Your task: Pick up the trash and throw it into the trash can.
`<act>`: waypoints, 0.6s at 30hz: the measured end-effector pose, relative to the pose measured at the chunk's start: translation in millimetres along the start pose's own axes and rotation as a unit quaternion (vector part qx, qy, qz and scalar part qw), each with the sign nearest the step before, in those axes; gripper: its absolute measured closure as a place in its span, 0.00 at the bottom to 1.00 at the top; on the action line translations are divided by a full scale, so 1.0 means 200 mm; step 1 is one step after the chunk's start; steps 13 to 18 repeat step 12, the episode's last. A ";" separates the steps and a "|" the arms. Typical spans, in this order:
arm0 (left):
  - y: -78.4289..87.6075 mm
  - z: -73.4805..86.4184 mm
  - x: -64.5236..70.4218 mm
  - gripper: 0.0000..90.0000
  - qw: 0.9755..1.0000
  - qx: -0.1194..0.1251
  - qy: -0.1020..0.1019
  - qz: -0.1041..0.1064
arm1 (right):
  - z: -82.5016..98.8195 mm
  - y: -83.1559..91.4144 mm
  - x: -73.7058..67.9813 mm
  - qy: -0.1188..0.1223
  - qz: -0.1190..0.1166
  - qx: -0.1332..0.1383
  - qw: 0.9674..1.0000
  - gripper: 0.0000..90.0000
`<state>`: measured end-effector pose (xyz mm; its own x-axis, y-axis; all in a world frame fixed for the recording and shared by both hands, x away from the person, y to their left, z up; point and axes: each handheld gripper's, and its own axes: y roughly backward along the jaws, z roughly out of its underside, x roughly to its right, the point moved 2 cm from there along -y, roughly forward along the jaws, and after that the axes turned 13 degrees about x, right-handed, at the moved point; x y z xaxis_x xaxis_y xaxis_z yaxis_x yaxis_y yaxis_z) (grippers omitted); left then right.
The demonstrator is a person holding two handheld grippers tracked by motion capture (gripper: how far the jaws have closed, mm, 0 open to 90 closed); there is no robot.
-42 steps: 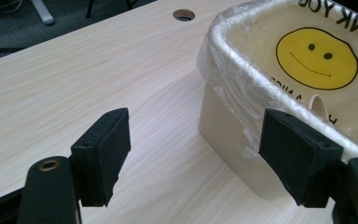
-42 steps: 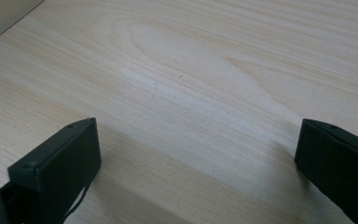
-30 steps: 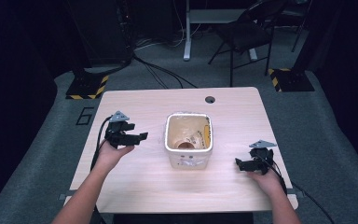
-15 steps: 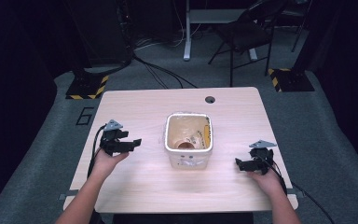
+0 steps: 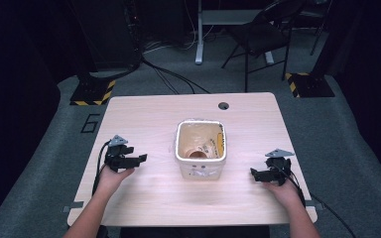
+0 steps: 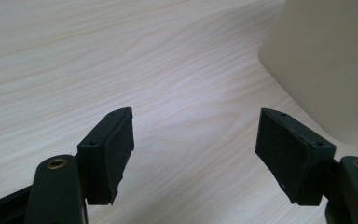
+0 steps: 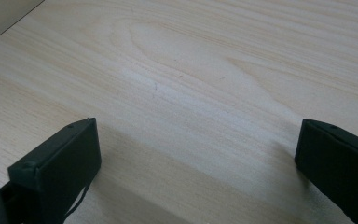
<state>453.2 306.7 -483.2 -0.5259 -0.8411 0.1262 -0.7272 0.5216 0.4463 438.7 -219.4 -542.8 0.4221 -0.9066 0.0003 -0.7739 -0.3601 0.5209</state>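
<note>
On the pale wood table (image 5: 149, 119), both claws gape beside a white tub (image 5: 200, 148).

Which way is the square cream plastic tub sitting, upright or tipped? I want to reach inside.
Upright. The square cream plastic tub stands on its base on the light wooden table, open mouth facing up, so the high view looks straight down inside.

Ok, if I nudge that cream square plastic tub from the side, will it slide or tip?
The cream square plastic tub would probably slide: it is squat, flat-based, and the pale wooden table looks smooth. It seems light, holding little besides a brownish thing at the bottom. Its thin walls may flex under the jaws.
</note>
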 end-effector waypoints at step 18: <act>-0.02 0.07 -0.03 0.32 1.000 -0.013 0.001 -0.014 | 0.00 0.00 0.00 0.000 0.000 0.000 1.000 0.00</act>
